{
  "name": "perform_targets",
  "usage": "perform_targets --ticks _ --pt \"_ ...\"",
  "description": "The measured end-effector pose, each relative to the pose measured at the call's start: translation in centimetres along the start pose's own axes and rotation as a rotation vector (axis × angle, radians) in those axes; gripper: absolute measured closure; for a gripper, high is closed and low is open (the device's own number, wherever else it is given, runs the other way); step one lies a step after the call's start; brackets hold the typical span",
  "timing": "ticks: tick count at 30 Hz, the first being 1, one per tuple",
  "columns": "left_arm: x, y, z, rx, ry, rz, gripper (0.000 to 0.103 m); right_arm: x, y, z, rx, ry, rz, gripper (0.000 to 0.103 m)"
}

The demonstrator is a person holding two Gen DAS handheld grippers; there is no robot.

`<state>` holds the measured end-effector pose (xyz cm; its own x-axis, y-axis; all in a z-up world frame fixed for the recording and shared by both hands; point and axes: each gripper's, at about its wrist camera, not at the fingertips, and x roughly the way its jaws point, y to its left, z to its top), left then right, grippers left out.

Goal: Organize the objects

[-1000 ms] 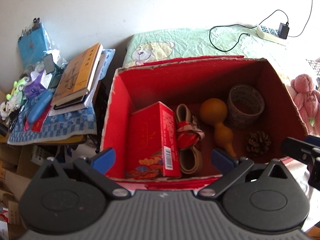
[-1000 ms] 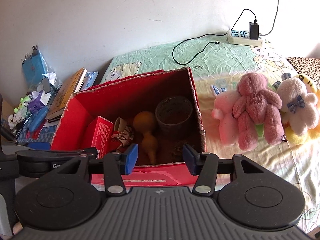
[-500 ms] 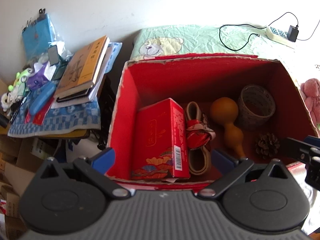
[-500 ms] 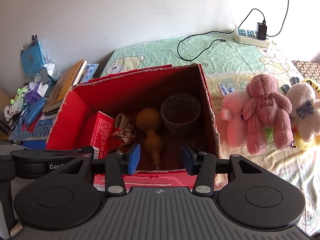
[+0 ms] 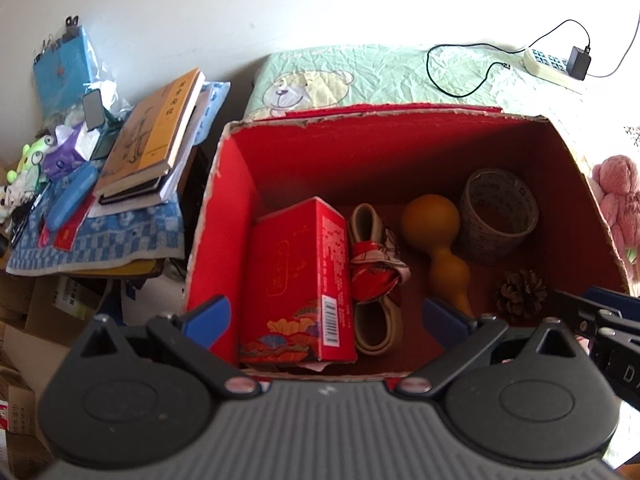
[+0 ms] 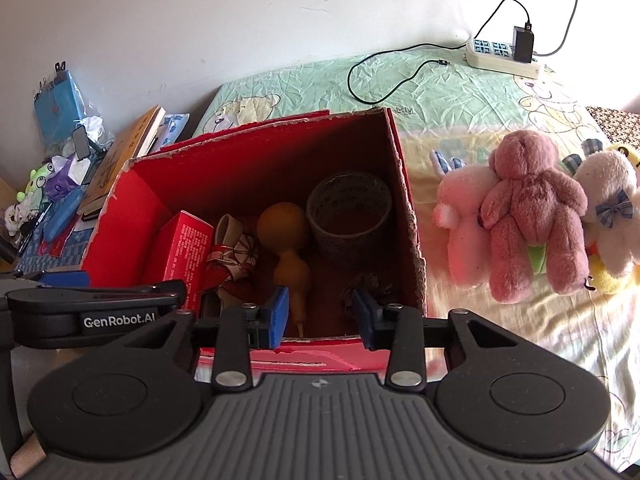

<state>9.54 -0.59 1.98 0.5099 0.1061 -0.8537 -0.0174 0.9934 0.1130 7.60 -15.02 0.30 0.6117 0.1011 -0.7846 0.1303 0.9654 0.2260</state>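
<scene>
**Me:** Bedroom wall behind, the bed (image 6: 460,92) with its green bear sheet carrying everything: the red cardboard box (image 5: 224,216) sits on it, and both my tongs hover just over its near rim.

**Partner:** What's inside already?

**Me:** Left to right: a red carton (image 5: 298,280) standing on end against the left wall, a coiled belt (image 5: 376,320) with a red-patterned cloth (image 5: 378,268) wrapped round it, an orange gourd (image 5: 438,236), a tape roll (image 5: 496,216) in the far right corner, and a pine cone (image 5: 520,292) at the near right.

**Partner:** And your tongs?

**Me:** My left tongs (image 5: 326,318) stand wide apart and hold nothing. My right tongs (image 6: 320,316) have just been closing; a gap shows between the pads, with nothing between them, and they touch nothing.

**Partner:** So which step is this?

**Me:** I judge I'm between items, choosing the next one. The plush toys (image 6: 532,208) lie on the sheet just right of the box, not yet packed, so they look the likeliest.

**Partner:** What does that call for?

**Me:** Swing the right tongs right, clear of the box wall, open them wider, pinch a soft limb or body, then lift it over the rim into the free floor near the pine cone
</scene>
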Motion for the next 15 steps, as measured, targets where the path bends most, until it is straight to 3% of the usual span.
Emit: perform_targets --ticks 15 --pt "2.0 -1.0 1.4 0.051 0.021 0.005 0.001 1.7 -0.8 1.0 0.042 -0.014 -0.023 0.069"
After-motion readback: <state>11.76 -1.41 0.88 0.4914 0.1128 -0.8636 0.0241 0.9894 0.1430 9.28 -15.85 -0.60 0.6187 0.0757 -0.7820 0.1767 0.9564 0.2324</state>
